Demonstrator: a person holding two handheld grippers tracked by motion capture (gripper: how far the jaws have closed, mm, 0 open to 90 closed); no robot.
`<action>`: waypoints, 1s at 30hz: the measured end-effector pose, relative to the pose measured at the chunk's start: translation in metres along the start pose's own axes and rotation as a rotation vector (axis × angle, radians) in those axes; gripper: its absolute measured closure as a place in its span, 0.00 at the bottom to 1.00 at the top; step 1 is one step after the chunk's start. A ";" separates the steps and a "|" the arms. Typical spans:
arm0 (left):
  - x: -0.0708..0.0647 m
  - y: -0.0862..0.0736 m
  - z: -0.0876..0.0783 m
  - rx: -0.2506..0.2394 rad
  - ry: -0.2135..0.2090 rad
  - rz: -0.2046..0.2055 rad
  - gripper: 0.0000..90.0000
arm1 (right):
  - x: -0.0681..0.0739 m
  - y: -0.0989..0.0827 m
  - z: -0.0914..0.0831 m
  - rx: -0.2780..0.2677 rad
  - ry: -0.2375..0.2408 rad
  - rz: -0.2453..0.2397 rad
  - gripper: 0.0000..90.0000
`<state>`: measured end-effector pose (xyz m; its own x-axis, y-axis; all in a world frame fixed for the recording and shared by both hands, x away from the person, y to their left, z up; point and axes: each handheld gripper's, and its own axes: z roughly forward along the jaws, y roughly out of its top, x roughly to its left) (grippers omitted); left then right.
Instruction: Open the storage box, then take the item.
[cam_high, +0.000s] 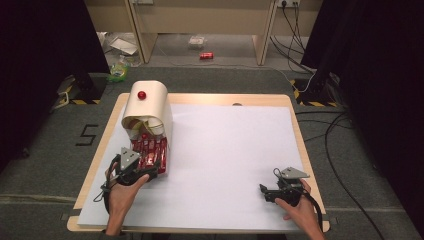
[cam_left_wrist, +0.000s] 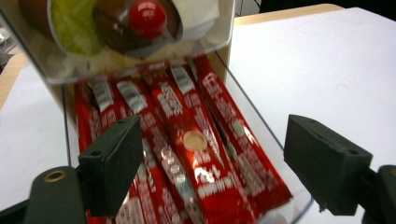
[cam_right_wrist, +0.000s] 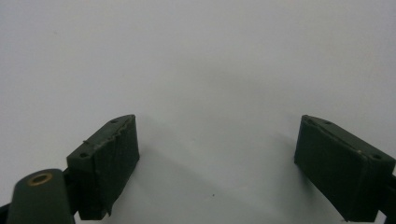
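At lower left of the high view, the left gripper (cam_high: 150, 172) is held wide-jawed before glossy red foil sachets (cam_left_wrist: 196, 154); the right gripper (cam_high: 264, 192) is likewise spread.

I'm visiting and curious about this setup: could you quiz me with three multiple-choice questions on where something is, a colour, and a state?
1. Where does the dispenser box stand on the table?
A. far left
B. far right
C. near middle

2. What colour are the sachets?
A. blue
B. red
C. green

3. How are the left gripper jaws?
A. clamped on a sachet
C. shut empty
B. open, holding nothing

Answers: 1 A, the high view shows it at the table's far left; 2 B, the wrappers are red with white print; 3 B, the jaws stand apart above the sachets.
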<state>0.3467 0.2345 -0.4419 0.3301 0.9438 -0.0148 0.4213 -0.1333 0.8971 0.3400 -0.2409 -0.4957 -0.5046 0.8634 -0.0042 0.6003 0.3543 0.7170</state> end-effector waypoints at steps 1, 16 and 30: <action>0.000 0.002 0.002 -0.001 0.000 0.002 0.22 | 0.000 0.000 0.000 0.000 0.000 0.000 0.16; 0.004 0.004 0.011 0.028 -0.015 -0.007 0.26 | 0.000 0.000 0.000 0.000 -0.001 -0.001 0.16; 0.010 -0.009 0.017 0.068 0.008 -0.015 0.55 | 0.000 0.000 0.000 0.001 0.000 0.000 0.16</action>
<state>0.3606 0.2404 -0.4581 0.3168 0.9482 -0.0249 0.4824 -0.1385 0.8649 0.3399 -0.2407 -0.4957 -0.5047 0.8633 -0.0044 0.6005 0.3547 0.7166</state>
